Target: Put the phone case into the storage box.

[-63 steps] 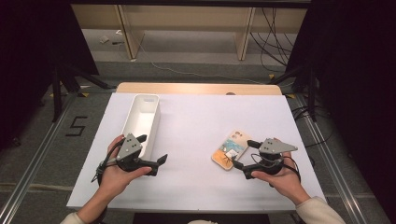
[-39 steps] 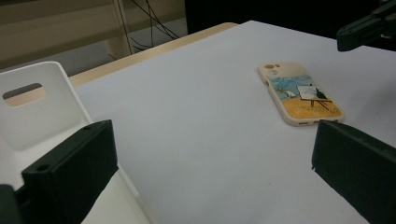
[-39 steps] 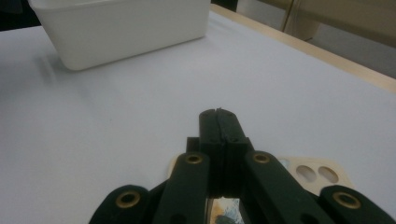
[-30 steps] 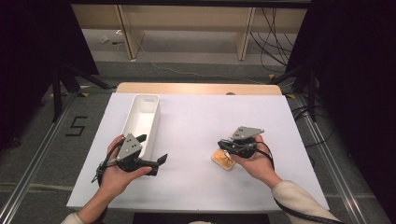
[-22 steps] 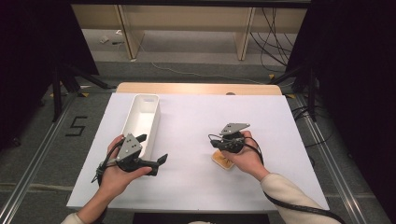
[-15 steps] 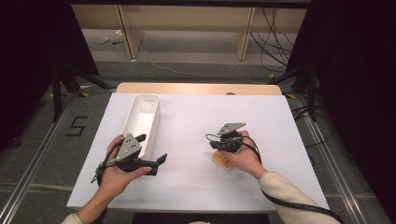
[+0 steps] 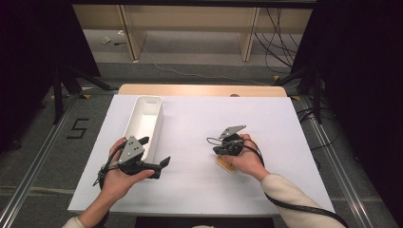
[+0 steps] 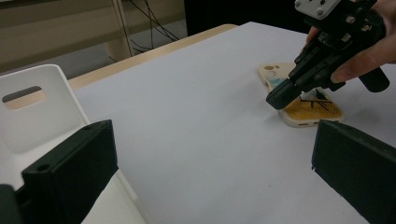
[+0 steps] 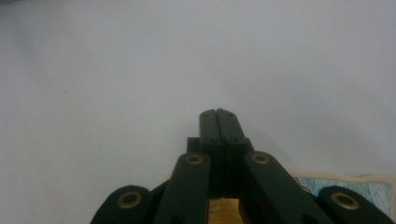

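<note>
A beige phone case (image 7: pixel 224 163) with a yellow and blue picture lies flat on the white table right of centre. In the left gripper view the phone case (image 8: pixel 312 111) sits just under the tip of my right gripper (image 8: pixel 279 99). My right gripper (image 7: pixel 217 151) is shut, its jaws pressed together with nothing between them, and it points down and left over the case's near end. In its own view the right gripper (image 9: pixel 218 114) hangs over bare table, with the phone case (image 9: pixel 348 187) at the bottom edge. My left gripper (image 7: pixel 154 151) is open and empty beside the bin.
A long white bin (image 7: pixel 142 121) stands at the table's left, just beyond my left hand; its handle end (image 8: pixel 28 112) is close to the left jaw. The white table sheet (image 7: pixel 199 118) runs back to a wooden edge, with dark floor and cables around it.
My right hand has moved left and down from the case's right side until its shut jaws hang over the case. The left hand and the bin have stayed still.
</note>
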Demonstrator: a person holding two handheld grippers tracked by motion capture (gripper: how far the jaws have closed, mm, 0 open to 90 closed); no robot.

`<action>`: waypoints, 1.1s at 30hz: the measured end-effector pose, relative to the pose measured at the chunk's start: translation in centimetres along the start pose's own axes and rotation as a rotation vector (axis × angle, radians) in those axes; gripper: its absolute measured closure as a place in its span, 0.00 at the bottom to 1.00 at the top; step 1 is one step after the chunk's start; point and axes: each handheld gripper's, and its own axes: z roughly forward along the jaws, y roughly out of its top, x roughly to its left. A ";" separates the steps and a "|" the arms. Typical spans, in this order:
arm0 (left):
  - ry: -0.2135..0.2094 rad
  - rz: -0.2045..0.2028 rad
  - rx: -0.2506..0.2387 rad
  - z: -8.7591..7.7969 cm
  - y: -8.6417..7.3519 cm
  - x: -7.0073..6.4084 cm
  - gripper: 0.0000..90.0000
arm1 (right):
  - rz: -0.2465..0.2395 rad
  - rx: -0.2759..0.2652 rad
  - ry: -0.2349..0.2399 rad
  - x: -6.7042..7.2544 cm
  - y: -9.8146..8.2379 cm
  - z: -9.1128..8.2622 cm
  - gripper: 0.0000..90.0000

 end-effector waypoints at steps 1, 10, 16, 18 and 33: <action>0.002 0.001 0.001 0.0 0.0 0.0 0.00 | 0.007 0.006 0.002 0.0 0.0 0.0 1.00; 0.002 -0.002 0.003 0.0 0.0 0.0 0.00 | 0.007 0.046 0.003 -0.1 -0.2 0.6 1.00; 0.002 -0.005 0.004 0.0 -0.1 0.0 0.00 | -0.002 0.063 0.008 0.0 -0.1 0.5 1.00; 0.003 -0.006 0.005 0.0 -0.1 0.0 0.00 | -0.011 0.071 0.012 0.1 -0.2 0.4 1.00; 0.005 -0.010 0.006 0.0 -0.1 0.1 0.00 | -0.056 0.190 0.057 1.7 -0.9 -1.0 1.00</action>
